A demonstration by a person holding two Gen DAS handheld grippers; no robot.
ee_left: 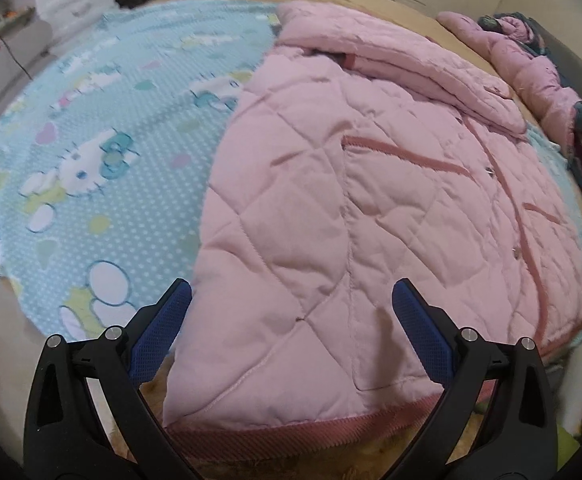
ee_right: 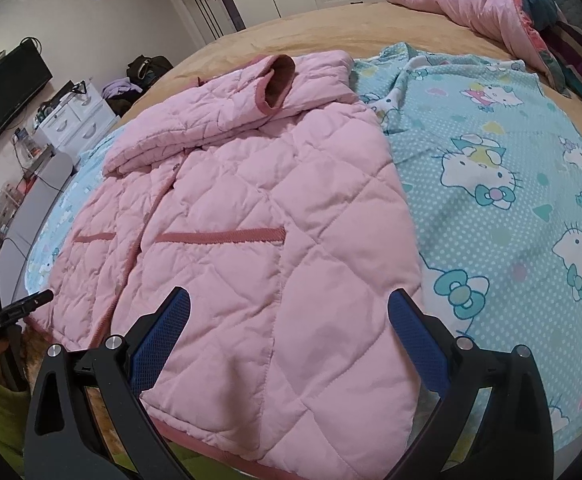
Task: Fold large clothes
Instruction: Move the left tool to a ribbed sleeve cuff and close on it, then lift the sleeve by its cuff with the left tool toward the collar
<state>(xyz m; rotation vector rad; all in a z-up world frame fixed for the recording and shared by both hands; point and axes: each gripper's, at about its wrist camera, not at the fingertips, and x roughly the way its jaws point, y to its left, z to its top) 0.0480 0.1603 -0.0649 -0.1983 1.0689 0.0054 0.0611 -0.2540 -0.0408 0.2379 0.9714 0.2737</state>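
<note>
Our pink quilted jacket (ee_right: 251, 216) lies flat, front up, on the blanket (ee_right: 511, 184), its sleeve folded across the chest and the ribbed hem nearest us. Both the left gripper (ee_left: 291, 316) and the right gripper (ee_right: 289, 316) hover over the hem, jaws apart and empty. The padding is puffy and slippery-looking, so we should probably bite deep at the hem corners and lift evenly.

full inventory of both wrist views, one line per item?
quilted jacket: 1, pink, flat on the blanket, sleeves folded across the top
blanket: 1, light blue, cat print, under the jacket
bedspread: 1, tan, beneath the blanket
padded bedding: 1 heap, pink, far corner of bed
drawer unit: 1, white, by the wall
TV: 1, black, wall
left tongs: open, over jacket hem
right tongs: open, over jacket hem
</note>
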